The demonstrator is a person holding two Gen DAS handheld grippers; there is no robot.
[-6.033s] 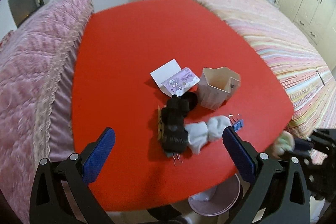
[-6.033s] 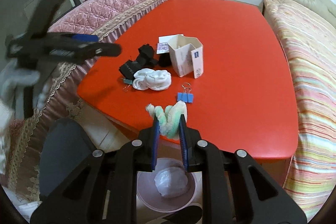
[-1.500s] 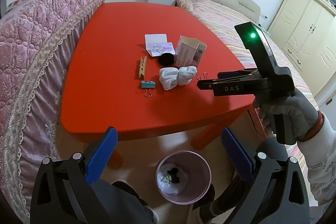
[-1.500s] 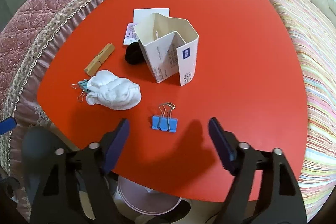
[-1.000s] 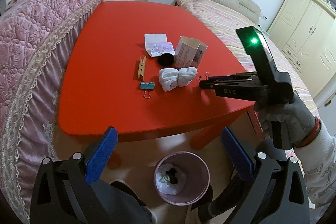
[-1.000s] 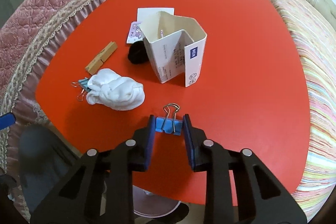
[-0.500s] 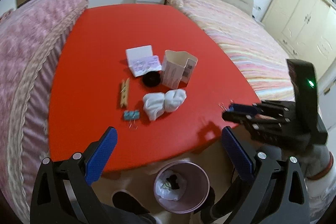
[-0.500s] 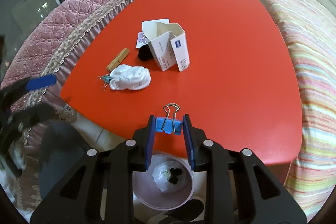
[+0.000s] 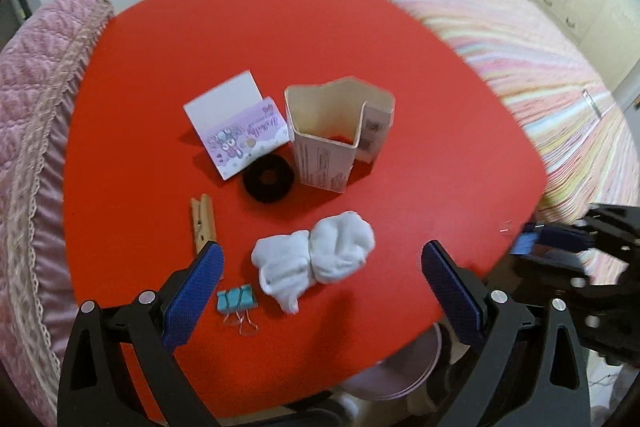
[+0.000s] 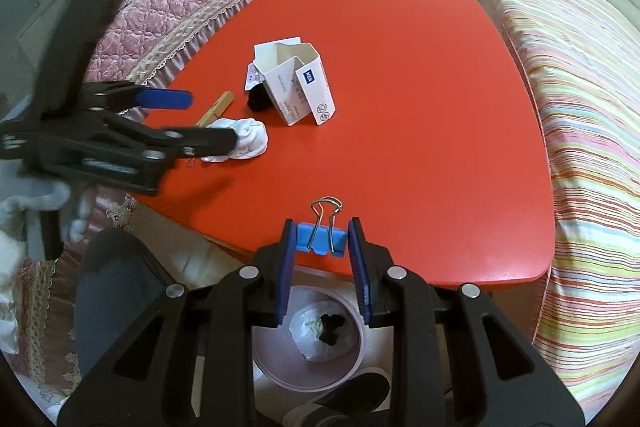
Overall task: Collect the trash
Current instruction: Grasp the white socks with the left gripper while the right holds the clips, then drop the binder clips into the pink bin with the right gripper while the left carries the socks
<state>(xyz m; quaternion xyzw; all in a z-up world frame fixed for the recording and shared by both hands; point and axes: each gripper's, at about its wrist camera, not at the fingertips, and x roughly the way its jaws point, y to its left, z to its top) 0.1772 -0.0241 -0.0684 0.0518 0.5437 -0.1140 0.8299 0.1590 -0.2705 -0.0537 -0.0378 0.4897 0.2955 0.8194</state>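
Note:
My right gripper (image 10: 322,247) is shut on a blue binder clip (image 10: 321,238), held past the red table's (image 10: 400,87) near edge, above the pink bin (image 10: 360,339). The bin holds a white bag and dark scraps. My left gripper (image 9: 320,255) is open and hangs over the white rolled socks (image 9: 340,247), with nothing between its pads. A teal binder clip (image 9: 236,298), a wooden clothespin (image 9: 203,223), a black hair tie (image 9: 268,179), an open carton (image 9: 332,147) and a sticker card (image 9: 236,123) lie on the table. The right gripper (image 9: 532,243) shows at the left wrist view's right edge.
A pink quilted sofa (image 9: 36,99) borders the table's left side and a striped bed (image 9: 520,47) its right. The bin (image 9: 400,371) peeks from under the near table edge. A person's gloved hand (image 10: 24,211) holds the left gripper (image 10: 208,119).
The right gripper lifted the blue clip off the table and drew it back over the bin. The left gripper swung forward and now hangs over the socks.

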